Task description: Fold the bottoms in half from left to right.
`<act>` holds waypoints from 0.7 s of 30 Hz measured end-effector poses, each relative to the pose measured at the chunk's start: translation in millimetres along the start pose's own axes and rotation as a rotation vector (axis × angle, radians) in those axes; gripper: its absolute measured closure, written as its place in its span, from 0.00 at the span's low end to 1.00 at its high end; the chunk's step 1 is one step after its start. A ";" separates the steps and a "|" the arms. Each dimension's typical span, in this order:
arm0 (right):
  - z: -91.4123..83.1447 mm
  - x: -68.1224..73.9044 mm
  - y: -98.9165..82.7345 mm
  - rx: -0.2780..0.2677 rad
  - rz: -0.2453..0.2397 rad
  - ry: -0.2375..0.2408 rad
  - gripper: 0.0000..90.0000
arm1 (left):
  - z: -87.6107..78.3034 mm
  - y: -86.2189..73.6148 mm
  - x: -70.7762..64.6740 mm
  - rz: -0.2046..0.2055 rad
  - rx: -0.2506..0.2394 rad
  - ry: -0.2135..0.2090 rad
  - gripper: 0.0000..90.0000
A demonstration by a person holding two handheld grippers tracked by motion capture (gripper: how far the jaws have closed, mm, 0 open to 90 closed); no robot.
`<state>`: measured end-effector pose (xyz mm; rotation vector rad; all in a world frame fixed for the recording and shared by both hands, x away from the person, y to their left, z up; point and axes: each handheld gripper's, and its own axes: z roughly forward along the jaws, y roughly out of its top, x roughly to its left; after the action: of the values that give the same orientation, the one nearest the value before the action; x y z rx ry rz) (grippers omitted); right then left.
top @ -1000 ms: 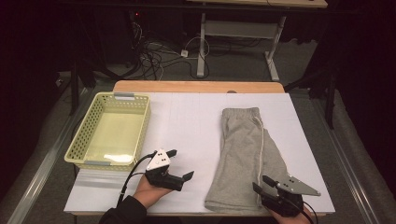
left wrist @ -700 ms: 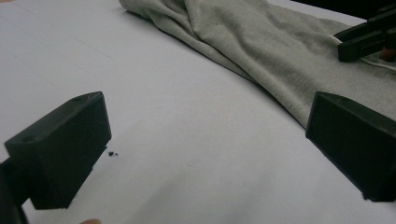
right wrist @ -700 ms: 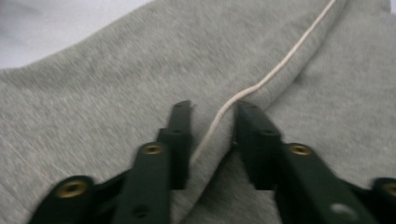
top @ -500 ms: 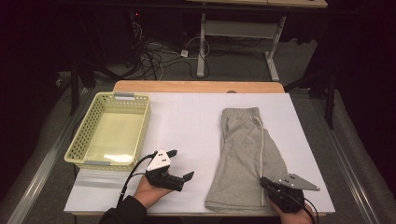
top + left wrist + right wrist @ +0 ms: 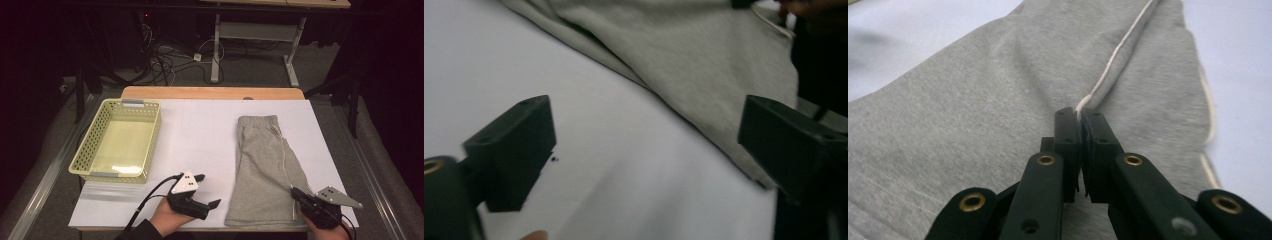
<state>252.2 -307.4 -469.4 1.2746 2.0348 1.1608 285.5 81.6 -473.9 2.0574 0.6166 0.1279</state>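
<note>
Grey shorts lie folded lengthwise on the white table, waistband at the far end. My right gripper is at their near right corner, shut on a fold of the fabric beside the white side stripe; the right gripper view shows the jaws pinching the cloth. My left gripper hovers left of the shorts' near hem, jaws wide. They have just been closing a little, with nothing between them but bare table. The hem lies just beyond them.
A pale yellow mesh basket stands at the table's left side with nothing in it. Bare white table lies between basket and shorts. Cables and a desk frame are on the floor beyond the far edge.
My right gripper's jaws went from apart to shut on the shorts' fabric. My left gripper slid a little to the right, toward the shorts.
</note>
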 end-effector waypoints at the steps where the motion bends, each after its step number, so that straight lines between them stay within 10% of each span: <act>1: -1.2 -2.1 -0.3 -0.003 0.003 -0.002 0.96 | 4.6 1.1 -6.4 -0.005 0.034 -0.021 0.13; 21: -17.6 -41.2 -7.9 -0.022 0.075 -0.070 0.95 | 37.3 0.6 -59.2 0.114 0.127 -0.161 0.46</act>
<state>254.2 -352.8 -468.5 1.3717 1.9343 1.1524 246.7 24.4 -484.7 2.2003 0.4176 -0.0109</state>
